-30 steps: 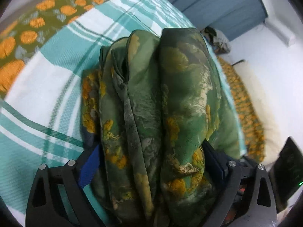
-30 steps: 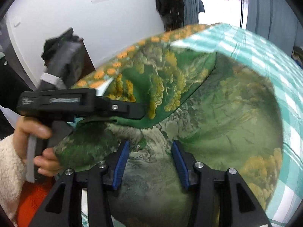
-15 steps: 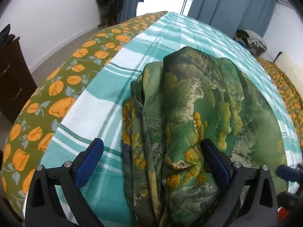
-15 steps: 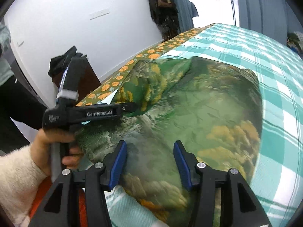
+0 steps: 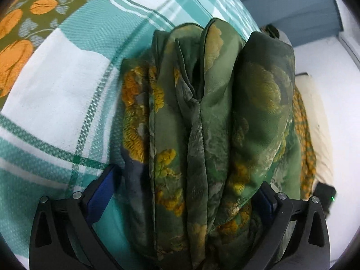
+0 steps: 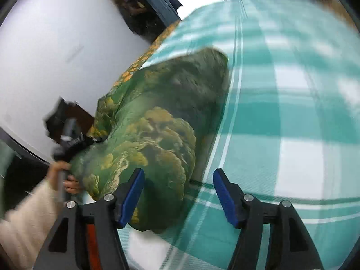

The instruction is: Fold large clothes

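Note:
A green garment with yellow-gold print [image 5: 202,135] lies folded in a thick bundle on the teal and white checked bed cover [image 5: 58,94]. My left gripper [image 5: 182,200] stands wide around the bundle's near end, blue pads on both sides of the stacked layers. In the right wrist view the same garment [image 6: 157,126] lies to the left on the cover [image 6: 292,112]. My right gripper [image 6: 177,193] is open and empty; its left pad overlaps the bundle's near edge. The left gripper's handle and the hand holding it [image 6: 63,157] show at the bundle's left end.
An olive bedspread with orange flowers [image 5: 20,29] borders the checked cover. A white wall [image 6: 56,45] and dark hanging clothes [image 6: 137,6] stand beyond the bed. A blue curtain [image 5: 292,6] and a cream pillow [image 5: 319,135] lie at the right.
My right gripper has let go of the garment, opened wider and swung right off it. My left gripper has tilted down and closer over the bundle.

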### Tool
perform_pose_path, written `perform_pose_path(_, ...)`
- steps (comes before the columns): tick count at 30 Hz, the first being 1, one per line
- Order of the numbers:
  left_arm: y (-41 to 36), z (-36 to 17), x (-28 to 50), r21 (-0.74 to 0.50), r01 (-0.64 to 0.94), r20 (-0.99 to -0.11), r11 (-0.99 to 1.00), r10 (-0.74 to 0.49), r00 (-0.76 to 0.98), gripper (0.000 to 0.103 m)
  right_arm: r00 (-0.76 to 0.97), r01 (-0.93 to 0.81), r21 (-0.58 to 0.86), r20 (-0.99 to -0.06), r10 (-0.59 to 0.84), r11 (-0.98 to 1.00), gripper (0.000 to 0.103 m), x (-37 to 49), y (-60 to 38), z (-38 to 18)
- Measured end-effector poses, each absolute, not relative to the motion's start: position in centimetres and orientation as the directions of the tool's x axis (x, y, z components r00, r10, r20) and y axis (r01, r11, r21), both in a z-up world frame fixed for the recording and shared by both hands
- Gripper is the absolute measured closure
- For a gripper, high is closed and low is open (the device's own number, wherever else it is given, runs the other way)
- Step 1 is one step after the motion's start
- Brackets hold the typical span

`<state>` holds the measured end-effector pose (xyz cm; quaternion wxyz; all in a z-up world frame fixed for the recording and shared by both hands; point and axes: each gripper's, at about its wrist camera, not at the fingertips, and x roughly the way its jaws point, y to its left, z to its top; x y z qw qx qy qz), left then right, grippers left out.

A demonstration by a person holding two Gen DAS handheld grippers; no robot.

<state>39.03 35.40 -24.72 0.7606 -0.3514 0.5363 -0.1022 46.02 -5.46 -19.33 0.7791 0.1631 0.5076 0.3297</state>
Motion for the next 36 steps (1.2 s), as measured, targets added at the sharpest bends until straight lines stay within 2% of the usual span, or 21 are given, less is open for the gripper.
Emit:
perform_pose_path(4, 35.7, -24.9, 39.3, -0.65, -0.211, -0.74, 0.73, -0.546, 0.392, 0.0, 0.157, -0.291, 0.721, -0.613, 0.774, 0.629, 0.036, 48.7, -4.6, -22.9)
perform_pose_path(6, 35.6, -25.1, 40.4, -0.657, -0.215, -0.737, 0.723, -0.555, 0.386, 0.0, 0.134, -0.245, 0.762, -0.586, 0.799, 0.6, 0.022, 49.8, -4.2, -24.3)
perform_pose_path(9, 35.3, -25.4, 42.2, -0.664, -0.21, -0.73, 0.717, -0.563, 0.387, 0.0, 0.112, -0.241, 0.782, -0.565, 0.817, 0.574, 0.023, 51.4, -2.0, -24.7)
perform_pose_path(12, 34.1, -25.2, 43.1, -0.664, -0.166, -0.721, 0.73, -0.565, 0.401, 0.001, 0.122, -0.276, 0.732, -0.616, 0.778, 0.623, 0.025, 51.9, 0.1, -24.1)
perform_pose_path(13, 33.8, -25.0, 43.0, -0.66, -0.156, -0.719, 0.735, -0.557, 0.415, 0.011, 0.129, -0.291, 0.713, -0.631, 0.765, 0.638, 0.026, 51.6, 0.4, -23.9)
perform_pose_path(14, 33.5, -24.6, 42.8, -0.665, -0.147, -0.709, 0.732, -0.558, 0.432, 0.025, 0.147, -0.315, 0.694, -0.638, 0.756, 0.647, 0.032, 51.0, 0.3, -23.4)
perform_pose_path(15, 33.4, -24.1, 42.4, -0.67, -0.14, -0.699, 0.729, -0.556, 0.45, 0.029, 0.168, -0.339, 0.676, -0.64, 0.75, 0.654, 0.038, 50.5, 0.2, -22.8)
perform_pose_path(17, 33.2, -22.7, 41.6, -0.675, -0.103, -0.676, 0.73, -0.556, 0.484, 0.042, 0.207, -0.397, 0.638, -0.638, 0.742, 0.66, 0.041, 48.9, 0.3, -21.3)
perform_pose_path(19, 33.1, -21.0, 40.8, -0.698, -0.059, -0.631, 0.714, -0.574, 0.521, 0.046, 0.239, -0.449, 0.612, -0.62, 0.748, 0.651, 0.042, 47.5, 0.6, -19.8)
perform_pose_path(25, 32.3, -15.5, 42.8, -0.656, 0.036, -0.593, 0.754, -0.544, 0.593, 0.046, 0.309, -0.604, 0.536, -0.525, 0.793, 0.59, 0.042, 46.5, 2.1, -13.4)
perform_pose_path(30, 32.9, -11.9, 49.8, -0.622, 0.072, -0.569, 0.78, -0.513, 0.643, 0.045, 0.341, -0.624, 0.544, -0.456, 0.822, 0.561, 0.042, 52.6, 2.0, -10.8)
perform_pose_path(31, 32.9, -12.2, 51.6, -0.612, 0.063, -0.576, 0.788, -0.499, 0.648, 0.04, 0.34, -0.619, 0.553, -0.451, 0.825, 0.558, 0.042, 53.9, 2.3, -10.8)
perform_pose_path(34, 33.7, -15.3, 56.6, -0.603, -0.023, -0.629, 0.798, -0.457, 0.629, 0.013, 0.342, -0.569, 0.587, -0.468, 0.815, 0.576, 0.04, 58.5, 1.8, -12.5)
perform_pose_path(36, 34.8, -19.6, 58.4, -0.589, -0.144, -0.702, 0.795, -0.416, 0.578, 0.009, 0.298, -0.449, 0.653, -0.534, 0.791, 0.61, 0.025, 62.2, 0.8, -15.6)
